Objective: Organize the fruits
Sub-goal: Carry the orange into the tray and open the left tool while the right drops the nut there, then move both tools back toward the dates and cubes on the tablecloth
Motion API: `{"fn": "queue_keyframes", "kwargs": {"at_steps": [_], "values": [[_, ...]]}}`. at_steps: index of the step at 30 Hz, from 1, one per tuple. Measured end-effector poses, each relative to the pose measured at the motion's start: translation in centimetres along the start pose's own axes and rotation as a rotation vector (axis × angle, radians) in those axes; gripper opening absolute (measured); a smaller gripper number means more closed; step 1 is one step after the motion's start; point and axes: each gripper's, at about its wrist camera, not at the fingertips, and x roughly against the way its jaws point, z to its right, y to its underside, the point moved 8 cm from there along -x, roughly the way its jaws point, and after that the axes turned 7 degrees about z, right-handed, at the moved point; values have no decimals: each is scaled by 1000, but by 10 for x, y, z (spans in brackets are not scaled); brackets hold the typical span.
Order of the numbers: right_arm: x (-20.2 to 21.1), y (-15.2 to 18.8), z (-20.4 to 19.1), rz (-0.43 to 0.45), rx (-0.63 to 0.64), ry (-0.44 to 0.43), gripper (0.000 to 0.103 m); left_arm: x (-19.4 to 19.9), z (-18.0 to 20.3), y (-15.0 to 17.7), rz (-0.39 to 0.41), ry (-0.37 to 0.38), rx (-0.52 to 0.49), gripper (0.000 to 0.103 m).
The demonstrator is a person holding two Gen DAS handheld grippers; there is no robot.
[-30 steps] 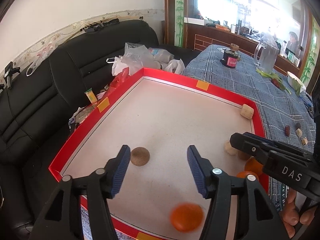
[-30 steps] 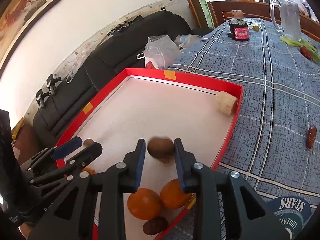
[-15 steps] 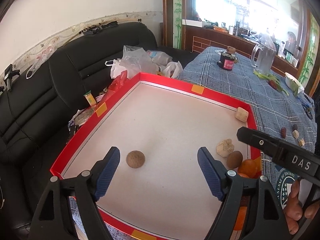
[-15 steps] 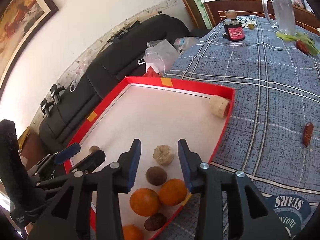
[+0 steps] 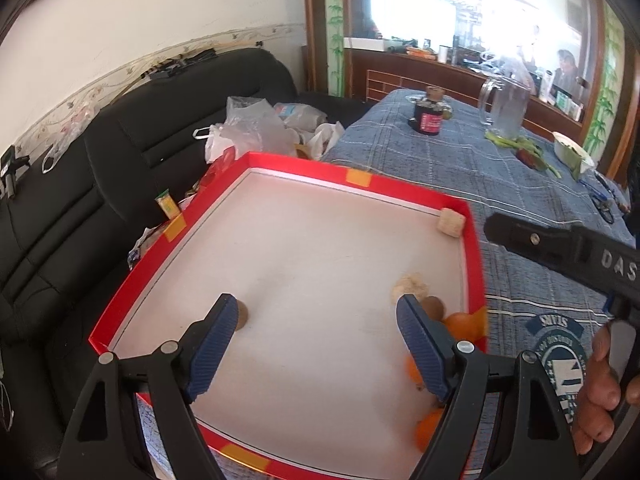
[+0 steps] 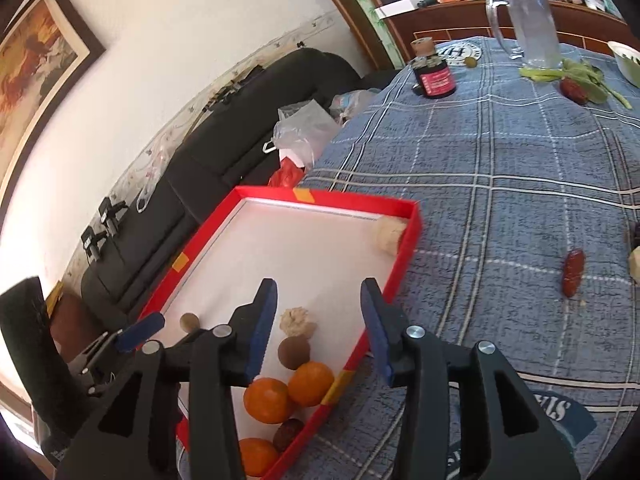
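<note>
A red-rimmed tray [image 5: 476, 264] [image 6: 408, 240] with a white floor lies on the blue plaid table. In its near right corner lie three oranges [image 6: 267, 399], a brown round fruit [image 6: 294, 353], a dark fruit [image 6: 288, 432] and a pale lump [image 6: 297, 321]. Another brown fruit [image 5: 241, 317] lies at the left, a pale block [image 5: 451, 221] in the far corner. My left gripper [image 5: 316, 344] is open and empty above the tray. My right gripper [image 6: 318, 330] is open and empty above the fruit corner.
A red date [image 6: 573, 273] and a pale piece [image 6: 635, 264] lie on the cloth right of the tray. Further back stand a dark jar [image 6: 434, 76], a glass jug [image 6: 528, 28] and greens [image 6: 576, 76]. A black sofa with plastic bags [image 5: 248, 128] borders the left.
My right gripper let go of the brown fruit, which now lies in the tray, then opened wider and drew back. My left gripper opened wider and rose; the orange under it rolled right.
</note>
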Motion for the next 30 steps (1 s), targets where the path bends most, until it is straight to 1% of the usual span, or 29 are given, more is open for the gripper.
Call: {"fn": "queue_keyframes", "kwargs": {"at_steps": [9,11,17,23,30], "values": [[31,-17,29,52,-36,43,48,15,38,-3,19,78,-75,83],[43,-20,44,62,-51,58,48,17,49,-3,21,96,-97,83],[91,-26,101,93,-56,170,48,21,80,-2,18,155,-146,83],[127,-25,150,94,-70,249,48,23,111,-6,23,188,-199,83],[142,-15,182,81,-97,272,48,22,145,-8,23,207,-265,83]]}}
